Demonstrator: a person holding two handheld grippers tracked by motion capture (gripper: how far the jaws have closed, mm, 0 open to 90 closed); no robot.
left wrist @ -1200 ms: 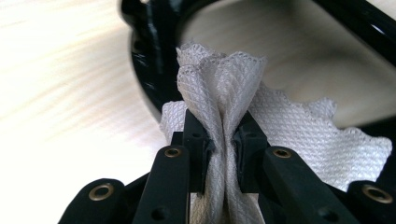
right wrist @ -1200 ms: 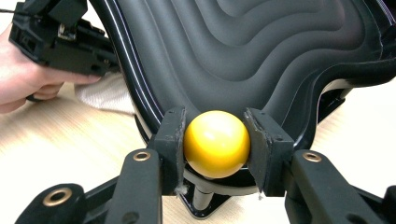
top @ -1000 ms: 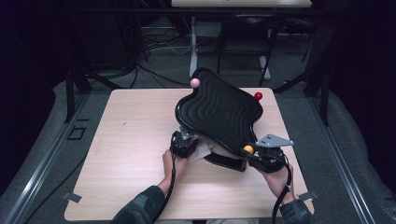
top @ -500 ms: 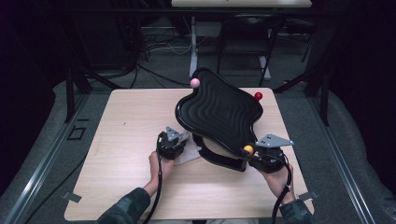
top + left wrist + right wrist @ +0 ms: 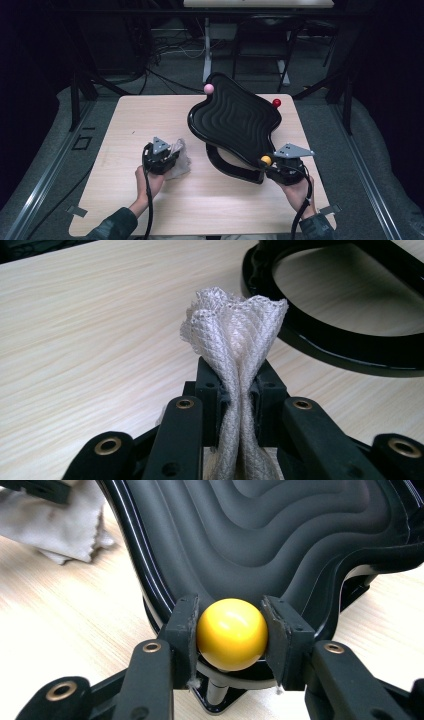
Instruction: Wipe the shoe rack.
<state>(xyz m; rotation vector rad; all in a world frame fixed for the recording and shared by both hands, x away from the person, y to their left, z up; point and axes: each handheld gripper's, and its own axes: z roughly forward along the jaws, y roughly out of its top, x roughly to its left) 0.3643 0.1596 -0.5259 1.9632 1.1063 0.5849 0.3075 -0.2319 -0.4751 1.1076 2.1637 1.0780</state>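
Left gripper (image 5: 235,382) pinches a bunched white mesh cloth (image 5: 234,335) standing upright between its jaws, while right gripper (image 5: 231,635) clamps the wavy black tray's (image 5: 235,122) yellow ball knob (image 5: 232,633).

Setting: laboratory or recording studio bay, dark-walled. Pale wood-grain table (image 5: 150,125) at centre on grey carpet (image 5: 370,165); black metal frame posts (image 5: 75,95) at 10 and 2 o'clock, loose cables (image 5: 165,55) on the floor at 12 o'clock beneath a white stand (image 5: 207,50). Floor rail (image 5: 45,175) at 8 o'clock, tape marks (image 5: 77,210) by the table's near corners.
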